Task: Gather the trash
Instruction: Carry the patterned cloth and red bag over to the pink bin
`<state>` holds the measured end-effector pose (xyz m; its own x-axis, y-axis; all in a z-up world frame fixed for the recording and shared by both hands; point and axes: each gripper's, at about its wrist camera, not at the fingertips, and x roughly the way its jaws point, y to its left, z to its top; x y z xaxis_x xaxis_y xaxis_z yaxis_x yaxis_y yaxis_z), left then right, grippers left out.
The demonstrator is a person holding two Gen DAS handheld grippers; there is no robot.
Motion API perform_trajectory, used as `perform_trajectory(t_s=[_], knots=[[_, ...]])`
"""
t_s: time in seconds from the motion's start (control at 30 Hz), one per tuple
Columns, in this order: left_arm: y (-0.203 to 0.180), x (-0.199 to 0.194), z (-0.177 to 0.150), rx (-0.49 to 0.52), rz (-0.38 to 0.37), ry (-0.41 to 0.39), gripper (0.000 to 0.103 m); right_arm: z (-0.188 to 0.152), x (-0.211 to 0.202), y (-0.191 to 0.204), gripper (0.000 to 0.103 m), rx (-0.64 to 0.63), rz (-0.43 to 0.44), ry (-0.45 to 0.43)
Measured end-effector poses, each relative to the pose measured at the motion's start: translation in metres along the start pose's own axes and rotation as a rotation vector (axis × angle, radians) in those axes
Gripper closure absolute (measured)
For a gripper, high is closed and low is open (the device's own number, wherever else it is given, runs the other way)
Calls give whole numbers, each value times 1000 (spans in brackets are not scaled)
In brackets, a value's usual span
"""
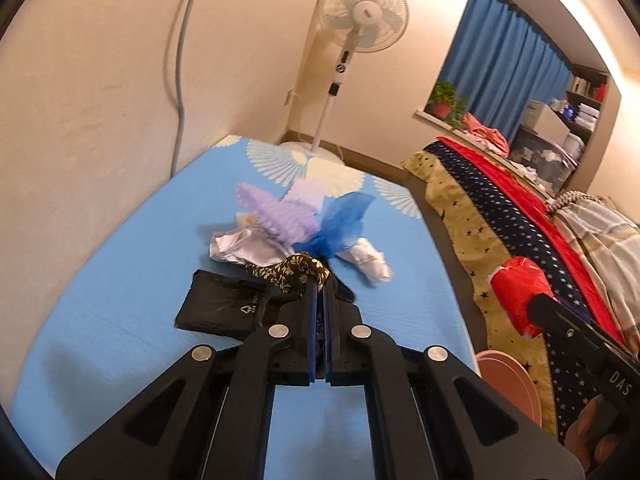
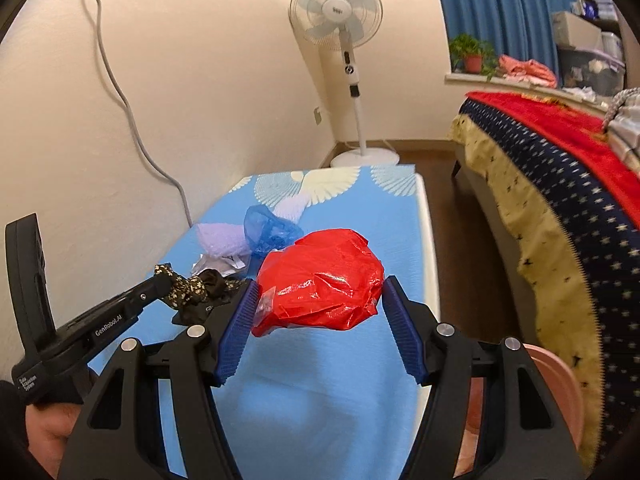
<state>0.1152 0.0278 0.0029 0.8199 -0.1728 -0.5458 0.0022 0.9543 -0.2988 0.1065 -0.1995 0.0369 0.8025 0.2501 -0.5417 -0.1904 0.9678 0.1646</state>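
Left gripper [image 1: 320, 292]: pads pressed nearly together, pinching one end of a dark wrapper with a gold floral print [image 1: 294, 273]; in the right wrist view the same wrapper [image 2: 188, 286] hangs crumpled from its tip, just above the surface.
Right gripper [image 2: 318, 300]: jaws spread wide with the red plastic bag [image 2: 320, 282] between the ribbed blue pads; whether the far pad touches it I cannot tell. From the left wrist view the bag [image 1: 518, 294] sits at the tip of this gripper, at 3 o'clock.
Surface [image 1: 120, 280]: a long, low top covered in light blue cloth, with pale fan-shaped prints at the far end.
Trash pile: lies in the middle of the surface, at 12 o'clock from the left gripper.
Silver foil packet [image 1: 244, 246]: crumpled, shiny.
Lilac bubble wrap [image 1: 276, 212]: ridged and puffy, lying over the foil.
Blue plastic bag [image 1: 340, 220]: thin, translucent, twisted.
White wad [image 1: 370, 260]: crushed paper or plastic, at the pile's right edge.
Black pouch [image 1: 224, 306]: flat, matte, with a small white logo, at 10 o'clock from the left gripper's tip.
Pink basin [image 2: 560, 396]: round, smooth rim, on the floor at 4 o'clock between the surface and the bed; its contents are hidden.
Bed [image 2: 560, 208]: draped in star-printed navy, yellow and red cloth.
Standing fan [image 2: 336, 12]: white, on a round base beyond the surface's far end.
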Motion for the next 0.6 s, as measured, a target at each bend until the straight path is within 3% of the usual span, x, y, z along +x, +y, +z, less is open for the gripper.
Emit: perform_trajectory(t_s=[0.37,0.6], knots=[[-31,-53,-6,74,-77,-24,101,-9,-77,-19,39,-12,-63,-53],[-48,-70,-20,114,-106,-5,101,-25,-99,-26,39,-13,-100,-50]])
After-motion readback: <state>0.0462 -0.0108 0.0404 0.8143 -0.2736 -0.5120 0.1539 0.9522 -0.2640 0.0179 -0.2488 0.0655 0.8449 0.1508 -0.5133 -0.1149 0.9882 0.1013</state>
